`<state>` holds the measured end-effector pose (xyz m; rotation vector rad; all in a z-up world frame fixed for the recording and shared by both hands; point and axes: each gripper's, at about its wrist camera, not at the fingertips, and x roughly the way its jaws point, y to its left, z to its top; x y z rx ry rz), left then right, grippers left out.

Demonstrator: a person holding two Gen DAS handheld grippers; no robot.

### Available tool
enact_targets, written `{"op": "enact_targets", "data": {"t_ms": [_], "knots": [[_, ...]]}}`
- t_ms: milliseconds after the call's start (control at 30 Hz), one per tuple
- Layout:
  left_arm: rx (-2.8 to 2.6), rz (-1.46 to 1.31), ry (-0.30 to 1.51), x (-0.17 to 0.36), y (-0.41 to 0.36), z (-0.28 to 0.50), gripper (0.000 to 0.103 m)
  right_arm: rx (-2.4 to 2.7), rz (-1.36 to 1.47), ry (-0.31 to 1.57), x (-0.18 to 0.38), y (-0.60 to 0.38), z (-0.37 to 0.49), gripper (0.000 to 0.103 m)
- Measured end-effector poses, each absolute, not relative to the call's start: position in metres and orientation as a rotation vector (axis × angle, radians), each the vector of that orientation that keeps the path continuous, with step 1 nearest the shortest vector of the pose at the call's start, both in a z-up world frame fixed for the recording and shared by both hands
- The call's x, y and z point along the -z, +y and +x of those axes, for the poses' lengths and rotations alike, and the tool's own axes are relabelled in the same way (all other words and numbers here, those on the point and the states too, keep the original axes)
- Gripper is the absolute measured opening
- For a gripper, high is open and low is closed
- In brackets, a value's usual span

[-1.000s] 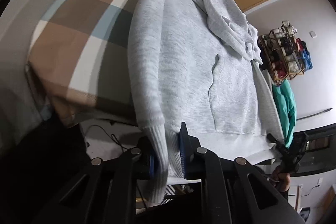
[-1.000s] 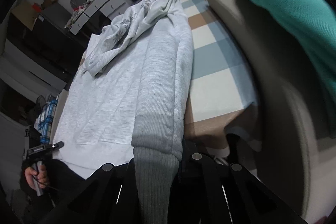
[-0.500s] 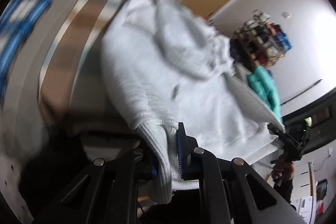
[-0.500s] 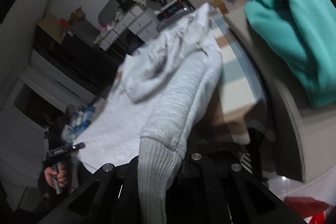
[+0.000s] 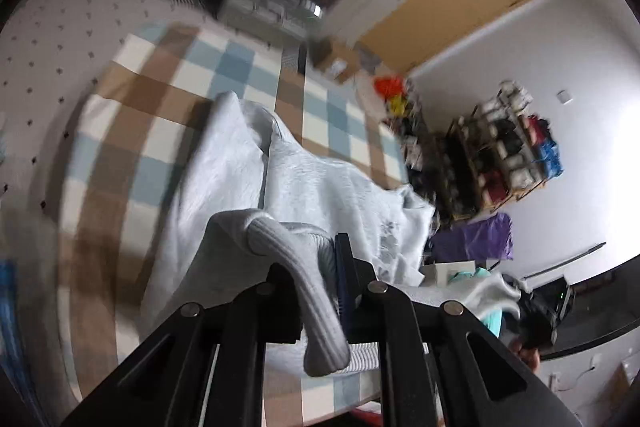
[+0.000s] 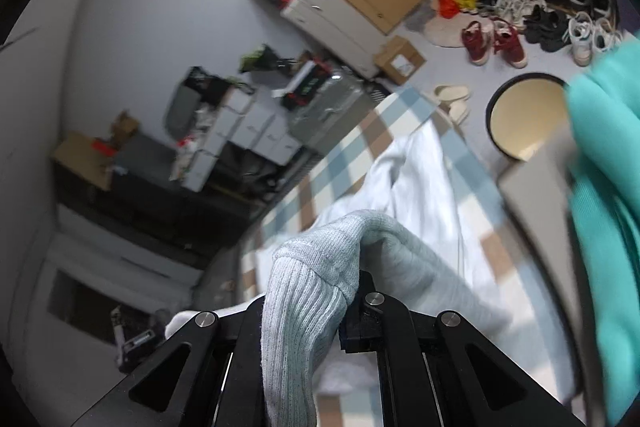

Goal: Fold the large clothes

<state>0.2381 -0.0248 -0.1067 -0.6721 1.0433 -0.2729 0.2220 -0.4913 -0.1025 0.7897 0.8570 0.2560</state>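
A: Checked blanket [image 5: 240, 75] on the bed, cluttered room behind: shoe rack [image 5: 508, 147] by the white wall, white drawers [image 6: 256, 131], cardboard box [image 6: 398, 61] on the floor. What's in the box I can't tell.

B: Hoodie?

A: Grey hoodie [image 5: 320, 195] is on the blanket, long axis running away from both cameras. Near end is lifted off the bed, far end lies on the checks.

B: Left side?

A: Left hand-held gripper [image 5: 320, 267] is clamped on a ribbed cuff [image 5: 316, 307]; cuff hangs down toward the camera, the rest of the hoodie stretches out ahead of the fingers.

B: Right?

A: Right hand-held gripper [image 6: 332, 299] pinches the other ribbed cuff [image 6: 300, 327]; its sleeve arches over the fingertips. Teal garment [image 6: 604, 187] sits at the right edge, apart from the hoodie.
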Motion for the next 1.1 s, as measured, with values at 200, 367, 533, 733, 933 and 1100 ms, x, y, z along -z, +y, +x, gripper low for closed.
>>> {"op": "enact_targets", "data": {"t_ms": [200,367,533,733,933,1100], "knots": [[0.211,-0.85,1.181,0.171,0.009,0.323,0.008,-0.13,0.794,0.983,0.154,-0.486,0.323,0.007],[0.156,-0.967,1.248,0.229,0.027,0.368,0.009,-0.1,0.881,1.08,0.215,-0.491,0.379,0.007],[0.168,-1.023,1.23,0.241,0.036,0.375,0.012,-0.108,0.966,1.095,0.25,-0.497,0.407,0.012],[0.176,-1.062,1.181,0.218,0.05,0.357,0.082,-0.18,1.016,0.895,0.222,-0.508,0.392,0.086],[0.094,-0.884,1.093,0.174,0.061,0.325,0.083,-0.176,0.675,0.831,0.164,-0.499,0.354,0.1],[0.066,-0.62,1.269,0.205,0.036,0.291,0.083,-0.199,0.401,1.003,0.189,-0.469,0.328,0.1]]}}
